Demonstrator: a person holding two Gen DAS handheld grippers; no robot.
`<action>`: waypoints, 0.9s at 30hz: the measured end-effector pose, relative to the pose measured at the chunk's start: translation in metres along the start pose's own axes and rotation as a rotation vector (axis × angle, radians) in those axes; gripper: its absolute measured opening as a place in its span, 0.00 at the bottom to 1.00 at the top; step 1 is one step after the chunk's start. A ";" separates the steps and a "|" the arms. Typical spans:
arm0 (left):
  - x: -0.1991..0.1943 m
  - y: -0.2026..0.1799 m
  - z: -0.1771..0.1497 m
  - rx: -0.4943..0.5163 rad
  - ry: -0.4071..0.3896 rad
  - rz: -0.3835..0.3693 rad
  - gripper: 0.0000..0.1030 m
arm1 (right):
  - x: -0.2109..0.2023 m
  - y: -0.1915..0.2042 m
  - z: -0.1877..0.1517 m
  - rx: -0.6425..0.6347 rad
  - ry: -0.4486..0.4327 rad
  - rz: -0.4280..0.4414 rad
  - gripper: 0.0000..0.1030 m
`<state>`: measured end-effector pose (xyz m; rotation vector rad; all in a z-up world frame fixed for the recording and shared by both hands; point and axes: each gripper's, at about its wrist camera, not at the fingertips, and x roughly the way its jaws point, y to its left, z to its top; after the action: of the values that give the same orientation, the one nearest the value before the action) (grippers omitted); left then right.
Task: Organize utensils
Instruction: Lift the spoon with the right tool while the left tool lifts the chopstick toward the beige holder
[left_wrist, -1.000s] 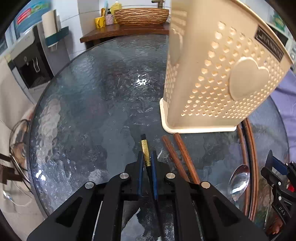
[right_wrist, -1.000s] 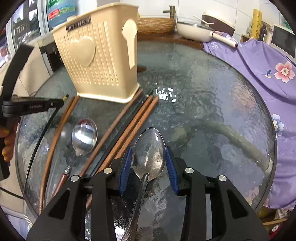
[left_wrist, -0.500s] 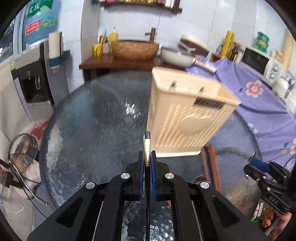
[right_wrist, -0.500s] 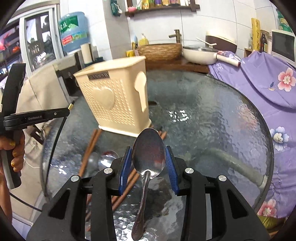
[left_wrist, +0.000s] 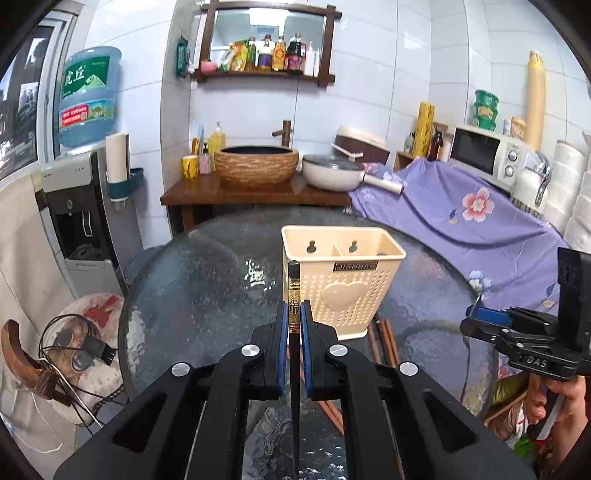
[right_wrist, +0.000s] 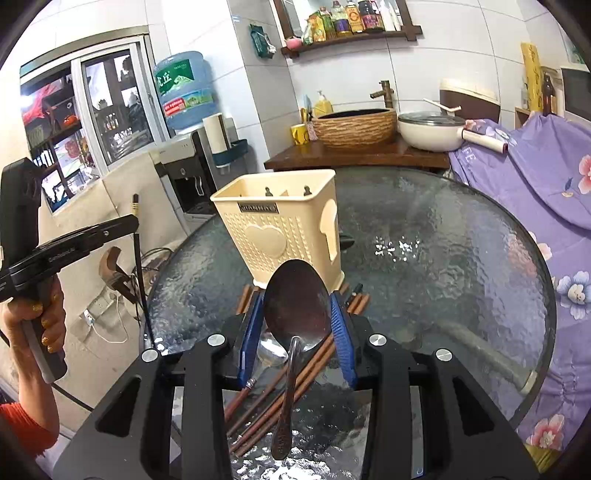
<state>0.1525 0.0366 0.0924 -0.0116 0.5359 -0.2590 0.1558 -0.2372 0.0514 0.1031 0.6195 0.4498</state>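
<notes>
Both utensils (left_wrist: 294, 295) now higher than holder (left_wrist: 341, 280)

Right gripper (right_wrist: 296, 325) clamping spoon (right_wrist: 295, 306), cream holder (right_wrist: 280, 229) beyond

We note a round textured glass table (right_wrist: 461, 266). A cream perforated utensil caddy (right_wrist: 284, 229) stands upright near its centre. At the caddy's 6 o'clock, brown wooden chopsticks (right_wrist: 310, 365) and a metal spoon (right_wrist: 271, 349) lie flat, bunched together.

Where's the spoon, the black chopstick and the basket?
spoon (right_wrist: 295, 302), right wrist view, on its bowl.
black chopstick (left_wrist: 294, 295), left wrist view, gold band.
basket (left_wrist: 343, 295), left wrist view, heart front.
</notes>
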 end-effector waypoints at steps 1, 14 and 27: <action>-0.004 0.001 0.000 0.000 -0.008 0.000 0.07 | -0.001 0.002 0.001 -0.006 -0.003 0.000 0.36; -0.023 0.000 0.021 0.001 -0.077 -0.013 0.07 | 0.009 0.022 0.027 -0.103 -0.095 -0.010 0.36; -0.044 -0.016 0.130 -0.003 -0.198 -0.056 0.07 | 0.010 0.040 0.147 -0.110 -0.238 -0.023 0.36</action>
<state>0.1783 0.0242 0.2280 -0.0548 0.3396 -0.3083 0.2335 -0.1916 0.1749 0.0439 0.3614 0.4409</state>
